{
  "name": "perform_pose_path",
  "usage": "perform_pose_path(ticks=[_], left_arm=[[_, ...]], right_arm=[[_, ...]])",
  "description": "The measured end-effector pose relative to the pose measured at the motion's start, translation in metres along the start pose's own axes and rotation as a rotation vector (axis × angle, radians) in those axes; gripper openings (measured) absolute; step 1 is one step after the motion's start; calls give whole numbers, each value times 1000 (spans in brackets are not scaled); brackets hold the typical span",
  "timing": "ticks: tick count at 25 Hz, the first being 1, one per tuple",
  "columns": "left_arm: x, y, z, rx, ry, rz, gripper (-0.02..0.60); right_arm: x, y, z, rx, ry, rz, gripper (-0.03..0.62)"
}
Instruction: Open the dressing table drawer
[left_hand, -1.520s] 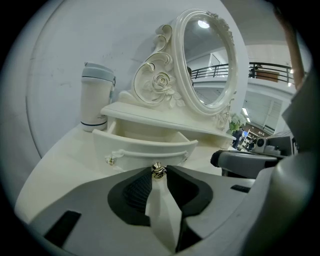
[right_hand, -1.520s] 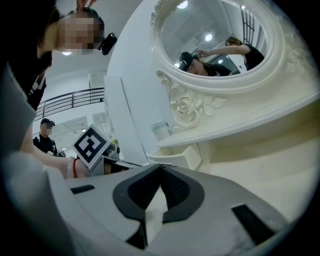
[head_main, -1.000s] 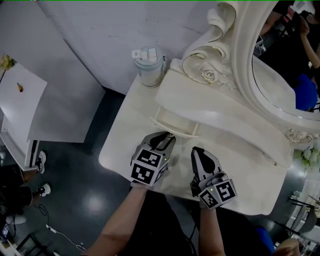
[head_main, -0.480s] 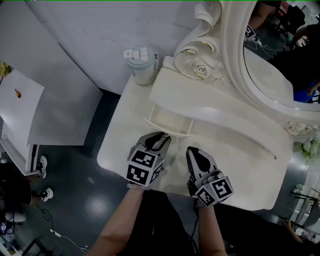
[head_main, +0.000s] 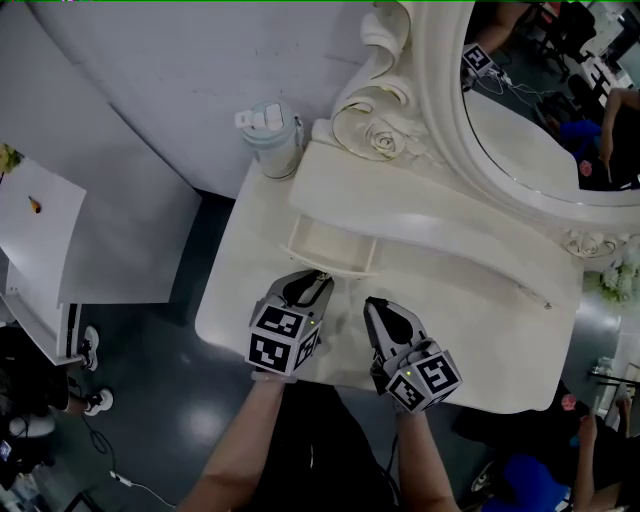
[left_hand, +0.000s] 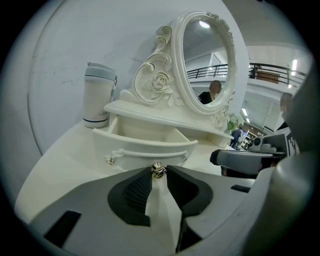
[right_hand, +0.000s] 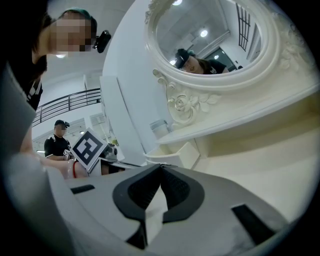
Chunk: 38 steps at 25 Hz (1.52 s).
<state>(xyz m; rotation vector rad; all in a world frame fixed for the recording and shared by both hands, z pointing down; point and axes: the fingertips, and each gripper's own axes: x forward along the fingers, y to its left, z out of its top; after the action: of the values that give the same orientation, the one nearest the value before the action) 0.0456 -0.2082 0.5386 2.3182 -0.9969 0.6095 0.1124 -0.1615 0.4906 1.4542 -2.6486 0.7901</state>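
Head view: the dressing table (head_main: 470, 330) sits below me, cream-white, with an oval mirror (head_main: 540, 100) in a carved frame along the back. A raised shelf (head_main: 420, 215) runs under the mirror. The drawer (head_main: 325, 245) stands pulled out from under the shelf's left end, its box open to the top and its curved front facing me. A pale lidded tumbler (head_main: 270, 140) stands upright on the table's back left corner, beside a carved rose (head_main: 383, 143).

I have both tools low over the front of the tabletop, side by side and apart. The left gripper (head_main: 318, 278) has its tips at the middle of the drawer front. The right gripper (head_main: 372, 303) hovers just right of it, over bare tabletop and short of the drawer.

Left gripper view: the left gripper (left_hand: 158, 170) pinches a small metal knob (left_hand: 158, 170) between the tips of its dark pads. I see the knob centred on the drawer front (left_hand: 145, 150). The tumbler (left_hand: 97, 95) and the mirror (left_hand: 207, 60) rise behind.

Right gripper view: the right gripper (right_hand: 161, 166) has its tips pressed together with nothing between them. The open drawer (right_hand: 175, 155) shows just past them, under the shelf. The left tool's marker cube (right_hand: 89, 146) shows at left.
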Motion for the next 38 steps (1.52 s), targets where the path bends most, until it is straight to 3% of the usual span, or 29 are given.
perform_pose_path(ticks=[10,12,16,23,38], left_arm=[[-2,0,0,6,-10,-15,136],[-7,2,1,22,-35,-13,179],[-21,6,5,34,-93,-7,181],[-47,19,15,48,-184,36,6],[-91,1,81,37,-378,-56,5]], right_arm=[[-3,4,4,-3,-2,-5,5],[-6,3,7,-8,-3,-12,5],[-12,0,13,-16,-11,-30,5],[-21,3,31,-34,-44,-40,5],[-36,24,87,-148,-113,-67,3]])
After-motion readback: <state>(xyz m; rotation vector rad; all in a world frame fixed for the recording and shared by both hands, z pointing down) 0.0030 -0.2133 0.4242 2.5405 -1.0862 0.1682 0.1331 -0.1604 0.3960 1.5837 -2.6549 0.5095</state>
